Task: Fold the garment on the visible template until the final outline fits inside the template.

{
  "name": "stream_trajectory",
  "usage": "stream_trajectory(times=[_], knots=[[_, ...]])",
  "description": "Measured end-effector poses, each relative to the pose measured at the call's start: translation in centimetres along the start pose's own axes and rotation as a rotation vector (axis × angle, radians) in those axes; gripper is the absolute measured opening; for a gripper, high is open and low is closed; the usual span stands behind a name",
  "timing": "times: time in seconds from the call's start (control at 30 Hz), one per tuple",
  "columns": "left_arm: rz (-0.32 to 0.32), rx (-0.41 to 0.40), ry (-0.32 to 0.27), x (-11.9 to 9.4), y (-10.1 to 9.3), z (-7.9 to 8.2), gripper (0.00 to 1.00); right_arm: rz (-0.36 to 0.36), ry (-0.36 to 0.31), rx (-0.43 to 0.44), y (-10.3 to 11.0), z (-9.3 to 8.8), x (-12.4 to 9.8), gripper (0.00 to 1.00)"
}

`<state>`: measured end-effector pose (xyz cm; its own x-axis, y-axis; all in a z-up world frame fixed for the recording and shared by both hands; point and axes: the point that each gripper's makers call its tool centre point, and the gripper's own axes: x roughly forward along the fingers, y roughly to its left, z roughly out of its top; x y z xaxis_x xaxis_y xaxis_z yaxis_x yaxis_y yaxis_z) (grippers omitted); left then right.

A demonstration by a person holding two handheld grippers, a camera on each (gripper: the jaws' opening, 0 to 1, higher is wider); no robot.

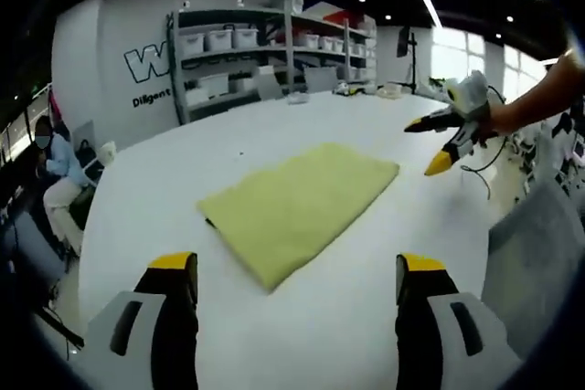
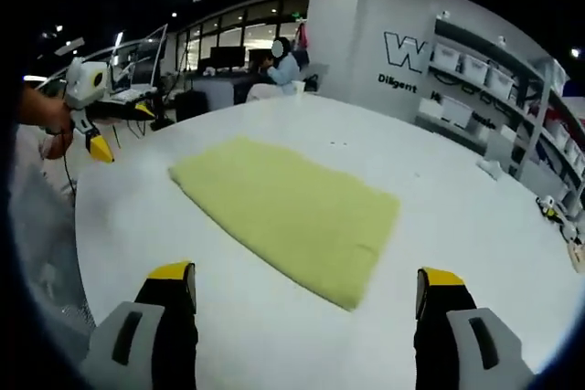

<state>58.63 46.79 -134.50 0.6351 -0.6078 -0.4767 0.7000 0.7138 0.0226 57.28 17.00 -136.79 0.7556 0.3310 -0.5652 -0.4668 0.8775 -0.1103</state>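
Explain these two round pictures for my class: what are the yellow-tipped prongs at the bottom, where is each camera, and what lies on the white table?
A person holds one two-jaw gripper in each hand; a fisheye camera rides on each.

The left gripper rises from the bottom of the left gripper view, jaws apart, holding nothing. The right gripper does likewise in the right gripper view. Each view also catches the other gripper in the person's hand at its edge.

On the white table lies a yellow-green folded cloth, flat and apart from both grippers. Behind are shelves with bins and a seated person.
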Motion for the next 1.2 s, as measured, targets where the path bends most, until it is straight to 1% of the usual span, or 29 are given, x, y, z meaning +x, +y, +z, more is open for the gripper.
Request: stream_trajectory(times=[0.03, 0.13, 0.27, 0.33, 0.43, 0.53, 0.6, 0.67, 0.73, 0.83, 0.93, 1.03, 1.1, 1.13, 1.2], knots=[[0.003, -0.006, 0.001, -0.2, -0.1, -0.5, 0.9, -0.004, 0.003, 0.0, 0.1, -0.2, -0.2, 0.99], [-0.003, -0.029, -0.017, -0.4, -0.4, -0.9, 0.89, -0.017, 0.014, 0.002, 0.1, -1.0, -0.8, 0.99], [-0.01, -0.009, -0.033, -0.7, -0.8, -1.3, 0.88, -0.038, 0.003, 0.007, 0.0, -1.3, -1.7, 0.99], [-0.017, -0.013, -0.038, -0.7, -0.8, -1.4, 0.88, -0.042, 0.0, 0.005, 0.0, -1.4, -2.0, 0.99], [-0.016, -0.019, -0.044, -0.6, -0.4, -1.5, 0.89, -0.049, 0.006, -0.004, 0.0, -2.0, -2.4, 0.99], [-0.014, -0.009, -0.054, -0.5, 0.2, -1.5, 0.9, -0.051, 0.021, -0.011, -0.1, -2.6, -2.4, 0.99], [-0.012, -0.029, -0.073, -0.4, 0.5, -1.5, 0.91, -0.047, 0.033, -0.01, 0.0, -2.8, -2.5, 0.99], [-0.006, -0.043, -0.076, -0.2, 0.8, -1.6, 0.92, -0.043, 0.04, -0.025, 0.1, -3.0, -2.5, 0.99], [0.007, -0.044, -0.094, -0.1, 1.0, -1.4, 0.91, -0.036, 0.061, -0.031, 0.3, -3.3, -2.6, 0.99], [0.016, -0.055, -0.104, -0.1, 1.1, -1.3, 0.92, -0.022, 0.07, -0.042, 0.3, -3.3, -2.3, 0.99], [0.025, -0.02, -0.103, -0.3, 0.9, -1.1, 0.92, -0.008, 0.079, -0.054, 0.3, -2.9, -1.6, 0.99], [0.028, -0.017, -0.093, -0.7, 0.7, -1.1, 0.93, 0.002, 0.066, -0.06, 0.4, -1.9, -1.2, 0.99], [0.032, -0.009, -0.085, -0.9, 0.4, -1.2, 0.93, 0.019, 0.044, -0.044, 0.8, -1.0, -0.9, 0.99], [0.04, 0.009, -0.072, -1.1, 0.4, -1.3, 0.94, 0.02, 0.045, -0.051, 0.8, -0.9, -0.8, 0.99], [0.053, 0.015, -0.059, -1.1, 0.4, -1.5, 0.93, 0.032, 0.049, -0.056, 1.0, -0.8, -0.5, 0.99]])
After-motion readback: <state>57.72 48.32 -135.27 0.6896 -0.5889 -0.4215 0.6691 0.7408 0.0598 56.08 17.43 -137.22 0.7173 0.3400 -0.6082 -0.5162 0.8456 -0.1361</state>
